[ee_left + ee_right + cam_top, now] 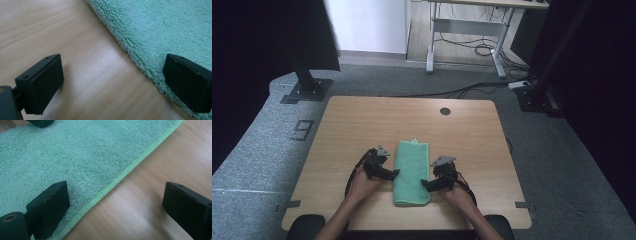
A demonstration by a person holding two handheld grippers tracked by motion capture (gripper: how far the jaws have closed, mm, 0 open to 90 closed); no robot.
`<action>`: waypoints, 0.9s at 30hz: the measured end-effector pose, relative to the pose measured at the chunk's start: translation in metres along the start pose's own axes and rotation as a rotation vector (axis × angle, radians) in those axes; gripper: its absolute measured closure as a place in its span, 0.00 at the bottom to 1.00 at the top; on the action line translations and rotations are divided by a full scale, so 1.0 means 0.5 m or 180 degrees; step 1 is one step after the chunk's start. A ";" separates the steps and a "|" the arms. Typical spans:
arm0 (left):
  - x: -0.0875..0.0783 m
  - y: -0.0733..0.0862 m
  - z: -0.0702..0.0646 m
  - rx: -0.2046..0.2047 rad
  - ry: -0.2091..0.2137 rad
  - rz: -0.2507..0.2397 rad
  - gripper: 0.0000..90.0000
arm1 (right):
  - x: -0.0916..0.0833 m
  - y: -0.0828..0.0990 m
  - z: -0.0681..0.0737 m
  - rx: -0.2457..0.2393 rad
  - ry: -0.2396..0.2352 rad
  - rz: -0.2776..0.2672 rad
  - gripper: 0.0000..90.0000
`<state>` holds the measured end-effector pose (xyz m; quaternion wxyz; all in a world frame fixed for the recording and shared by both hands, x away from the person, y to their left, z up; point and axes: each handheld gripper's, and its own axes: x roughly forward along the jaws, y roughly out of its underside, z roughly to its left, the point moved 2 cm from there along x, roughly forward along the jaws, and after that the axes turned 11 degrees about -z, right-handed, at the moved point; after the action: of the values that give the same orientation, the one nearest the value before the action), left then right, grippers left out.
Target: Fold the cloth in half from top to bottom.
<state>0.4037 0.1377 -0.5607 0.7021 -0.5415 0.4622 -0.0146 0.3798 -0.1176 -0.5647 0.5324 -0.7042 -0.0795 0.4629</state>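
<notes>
Wooden table point(362, 125): green towel point(412, 172) folded, long axis front-to-back; left gripper point(393, 173), right gripper point(426, 185) wide open, straddling edges, gripping nothing

The left gripper point(112, 82), jaws wide apart, straddles the green towel's point(162, 27) fluffy edge on the wooden table point(50, 30).

Picture edges cut off the green towel point(160, 27) in both gripper views, perhaps hiding its folds.
</notes>
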 end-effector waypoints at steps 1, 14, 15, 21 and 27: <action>-0.003 0.003 -0.003 0.0005 0.0002 -0.0002 0.04 | -0.003 0.002 0.004 -0.0014 -0.0002 -0.0005 0.08; -0.003 0.010 -0.003 -0.0013 -0.0005 -0.0084 0.01 | 0.014 -0.070 -0.068 0.0137 -0.0061 -0.0042 0.19; -0.003 0.010 -0.003 -0.0012 -0.0004 -0.0084 0.01 | 0.020 -0.080 -0.079 0.0157 -0.0060 -0.0054 0.22; -0.003 0.010 -0.003 -0.0011 -0.0002 -0.0084 0.01 | 0.060 -0.125 -0.118 0.0142 -0.0029 -0.0047 0.39; -0.002 0.010 -0.003 -0.0011 -0.0003 -0.0083 0.00 | 0.108 -0.144 -0.134 0.0065 -0.0034 0.0112 0.43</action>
<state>0.3999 0.1394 -0.5637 0.7011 -0.5487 0.4548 -0.0228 0.4870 -0.1002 -0.5358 0.5309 -0.6975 -0.0652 0.4768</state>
